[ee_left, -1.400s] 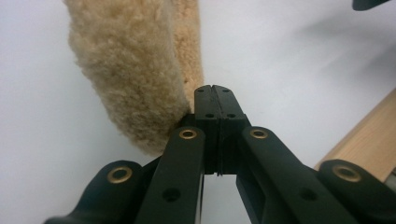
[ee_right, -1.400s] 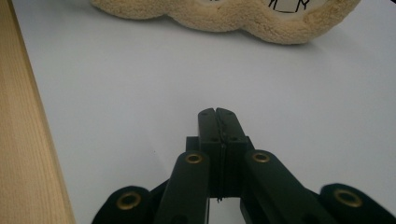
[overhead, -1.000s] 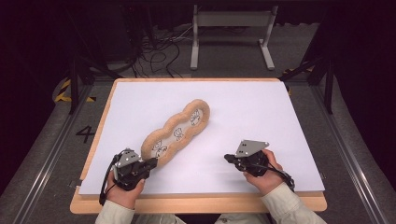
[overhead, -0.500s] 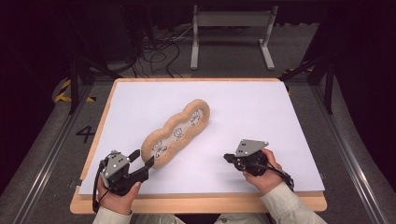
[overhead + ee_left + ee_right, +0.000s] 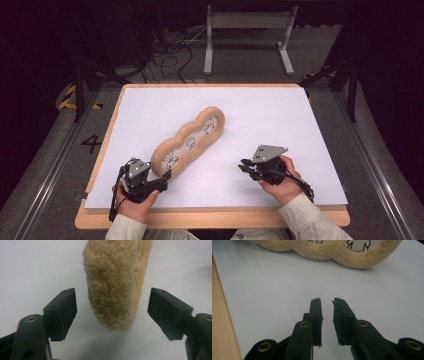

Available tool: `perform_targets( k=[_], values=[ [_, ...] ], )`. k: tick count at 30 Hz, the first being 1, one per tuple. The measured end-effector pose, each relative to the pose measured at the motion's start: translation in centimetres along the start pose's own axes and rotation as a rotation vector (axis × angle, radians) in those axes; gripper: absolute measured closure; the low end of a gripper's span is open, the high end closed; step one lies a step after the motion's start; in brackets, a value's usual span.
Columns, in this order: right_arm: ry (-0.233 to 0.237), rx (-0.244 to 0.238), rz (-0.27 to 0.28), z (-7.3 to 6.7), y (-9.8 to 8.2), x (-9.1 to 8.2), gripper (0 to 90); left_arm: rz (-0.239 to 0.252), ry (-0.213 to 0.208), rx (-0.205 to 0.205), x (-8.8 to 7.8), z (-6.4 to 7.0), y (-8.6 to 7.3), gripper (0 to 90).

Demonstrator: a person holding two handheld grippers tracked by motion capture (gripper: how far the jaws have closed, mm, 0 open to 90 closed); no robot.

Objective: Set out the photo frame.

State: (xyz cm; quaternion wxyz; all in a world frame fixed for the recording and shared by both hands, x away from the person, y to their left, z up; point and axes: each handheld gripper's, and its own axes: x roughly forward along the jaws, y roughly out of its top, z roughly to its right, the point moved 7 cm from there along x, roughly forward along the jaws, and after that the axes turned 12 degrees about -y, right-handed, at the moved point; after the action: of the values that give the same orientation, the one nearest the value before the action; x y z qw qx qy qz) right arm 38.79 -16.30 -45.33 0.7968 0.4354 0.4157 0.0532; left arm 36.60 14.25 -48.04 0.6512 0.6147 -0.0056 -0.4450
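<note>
Lying slantwise on the white sheet (image 5: 280, 115), the long fuzzy cushion (image 5: 190, 142) is running from the near left up toward the far middle of the table (image 5: 215, 220), its lobed tan rim framing little black drawings on a pale face. The left gripper (image 5: 162, 181) is sitting right at the cushion's near end, and its jaws have just been opening: they are standing wide now, one on each side of the plush tip (clear white showing between each pad and the fur in the left gripper view, so no squeeze at all). Over on the near right, the right gripper (image 5: 245, 165) is pointing left toward the cushion, well apart from it. Its jaws have just been opening too, though only to a narrow slit, and nothing is lying between them but bare sheet. In the right gripper view the cushion's scalloped edge is sitting far ahead of those tips.
</note>
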Motion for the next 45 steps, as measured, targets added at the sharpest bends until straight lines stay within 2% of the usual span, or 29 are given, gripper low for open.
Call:
perform_targets(
  k=[2, 3, 4, 5, 7, 8, 11, 16, 23, 26, 33, 38, 45],
  values=[
    [-0.005, 0.007, -0.001, 0.4, 0.3, 0.2, 73.7, -0.01, -0.015, -0.016, 0.0, -0.3, -0.1, 32.2],
    [-0.005, 0.007, -0.001, 0.4, 0.3, 0.2, 73.7, -0.01, -0.015, -0.016, 0.0, -0.3, -0.1, 40.2],
    [-0.003, 0.01, -0.001, 0.5, 0.4, 0.3, 72.8, -0.013, -0.03, -0.022, 0.0, -0.4, -0.1, 40.2],
    [0.0, 0.02, 0.001, 0.6, 0.6, 0.4, 72.1, -0.016, -0.03, -0.024, 0.1, -0.5, -0.1, 45.1],
    [0.006, 0.026, -0.005, 0.8, 0.7, 0.7, 71.3, -0.027, -0.052, -0.013, 0.2, -0.5, -0.1, 53.4],
    [0.004, 0.026, -0.009, 0.8, 0.7, 0.8, 71.0, -0.03, -0.074, -0.03, 0.3, -0.4, -0.1, 58.3],
    [0.007, 0.034, -0.012, 1.1, 0.9, 1.0, 70.8, -0.03, -0.098, -0.046, 0.2, -0.4, 0.0, 63.5],
    [-0.002, 0.053, -0.001, 1.9, 1.9, 1.3, 68.1, -0.033, -0.108, -0.047, 0.2, -0.4, 0.0, 65.2],
    [-0.023, 0.102, 0.017, 4.4, 4.5, 3.0, 66.5, -0.038, -0.122, -0.065, 0.2, -0.4, 0.0, 65.5],
    [-0.04, 0.112, 0.004, 5.4, 5.2, 4.3, 64.8, -0.042, -0.138, -0.08, 0.2, -0.4, 0.0, 65.7],
    [-0.049, 0.156, -0.021, 7.2, 6.3, 7.4, 55.8, -0.043, -0.153, -0.076, 0.2, -0.7, 0.0, 65.9],
    [-0.05, 0.142, -0.019, 7.7, 6.9, 9.5, 50.0, -0.04, -0.169, -0.082, 0.2, -1.0, 0.0, 65.8],
    [-0.034, 0.174, -0.025, 8.8, 7.5, 11.9, 51.1, -0.033, -0.167, -0.08, 0.2, -1.0, -0.1, 65.8]
  ],
)
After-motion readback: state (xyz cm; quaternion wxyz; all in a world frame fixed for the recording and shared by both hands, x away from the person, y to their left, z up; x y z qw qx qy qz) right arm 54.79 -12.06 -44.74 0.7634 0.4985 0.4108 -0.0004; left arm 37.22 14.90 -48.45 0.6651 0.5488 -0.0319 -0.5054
